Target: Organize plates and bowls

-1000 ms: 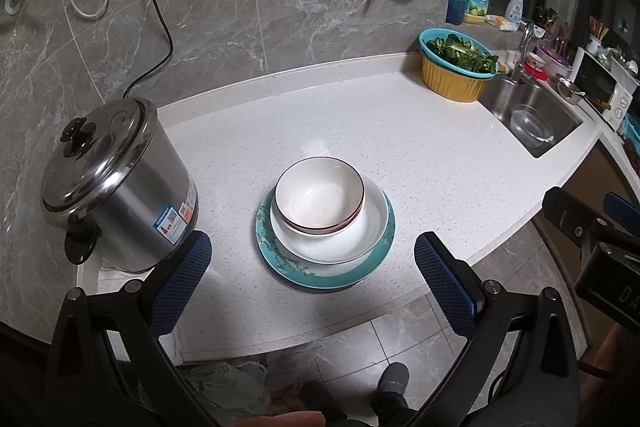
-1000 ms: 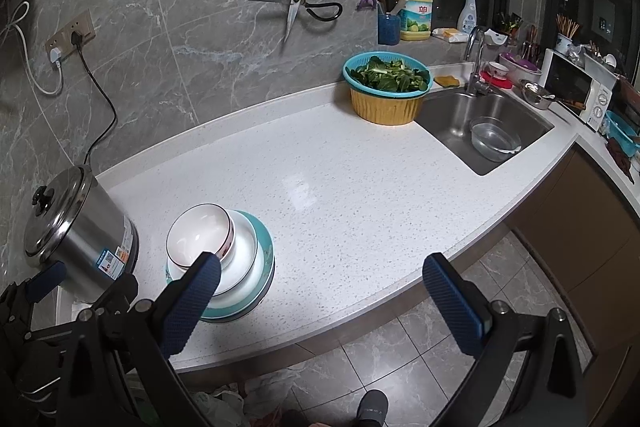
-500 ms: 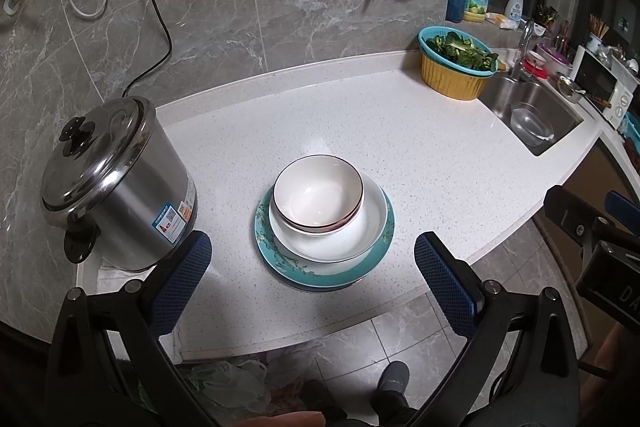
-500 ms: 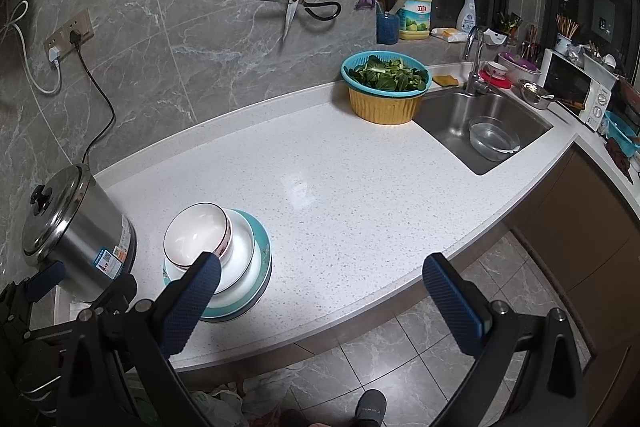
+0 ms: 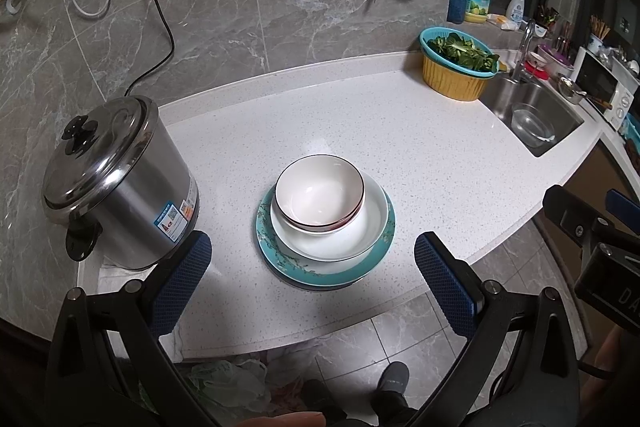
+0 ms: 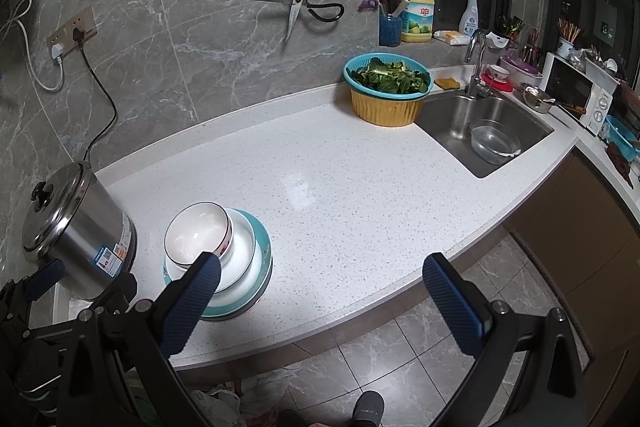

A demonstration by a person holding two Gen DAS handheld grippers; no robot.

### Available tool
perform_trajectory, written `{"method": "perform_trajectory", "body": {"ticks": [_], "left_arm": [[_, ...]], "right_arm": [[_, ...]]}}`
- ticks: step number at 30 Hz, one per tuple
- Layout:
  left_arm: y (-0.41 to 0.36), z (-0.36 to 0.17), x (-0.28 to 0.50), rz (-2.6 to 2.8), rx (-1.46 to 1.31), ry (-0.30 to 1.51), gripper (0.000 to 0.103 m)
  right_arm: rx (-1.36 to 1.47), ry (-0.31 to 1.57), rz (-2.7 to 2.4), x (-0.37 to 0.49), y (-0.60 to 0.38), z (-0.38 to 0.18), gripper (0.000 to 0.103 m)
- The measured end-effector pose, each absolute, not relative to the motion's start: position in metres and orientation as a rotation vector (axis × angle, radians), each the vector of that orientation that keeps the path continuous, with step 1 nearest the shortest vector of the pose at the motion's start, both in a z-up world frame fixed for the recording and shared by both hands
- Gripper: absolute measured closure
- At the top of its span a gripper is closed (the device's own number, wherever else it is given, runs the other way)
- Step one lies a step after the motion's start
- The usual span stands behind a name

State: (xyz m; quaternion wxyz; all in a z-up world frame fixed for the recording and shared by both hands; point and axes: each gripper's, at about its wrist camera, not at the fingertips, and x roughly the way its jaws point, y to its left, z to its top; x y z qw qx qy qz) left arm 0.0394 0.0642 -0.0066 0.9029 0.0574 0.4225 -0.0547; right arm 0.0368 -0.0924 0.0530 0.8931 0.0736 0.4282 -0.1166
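A white bowl with a dark rim [image 5: 320, 193] sits in a white deep plate [image 5: 360, 231], which rests on a teal patterned plate [image 5: 320, 269] near the counter's front edge. The stack also shows in the right wrist view [image 6: 218, 259], bowl [image 6: 196, 233] on top. My left gripper [image 5: 312, 267] is open and empty, held back over the counter edge in front of the stack. My right gripper [image 6: 320, 287] is open and empty, to the right of the stack.
A steel pot with lid [image 5: 116, 179] stands left of the stack, plugged into the wall. A yellow basket of greens [image 5: 458, 69] sits at the back right beside the sink [image 5: 532, 119], which holds a glass bowl. Scissors [image 6: 298, 5] hang on the wall.
Both grippers have drifted very slightly; the stack sits a little differently in both views. Nothing was gripped or released.
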Motion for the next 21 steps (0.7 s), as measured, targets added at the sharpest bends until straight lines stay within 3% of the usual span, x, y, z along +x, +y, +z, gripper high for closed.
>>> {"method": "perform_trajectory", "body": {"ticks": [21], "left_arm": [[0.0666,-0.0062,0.0324,-0.090,0.108,0.879,0.000]], "right_arm": [[0.128,0.895,-0.205,0.0437,-0.0880,0.0545,0.000]]}}
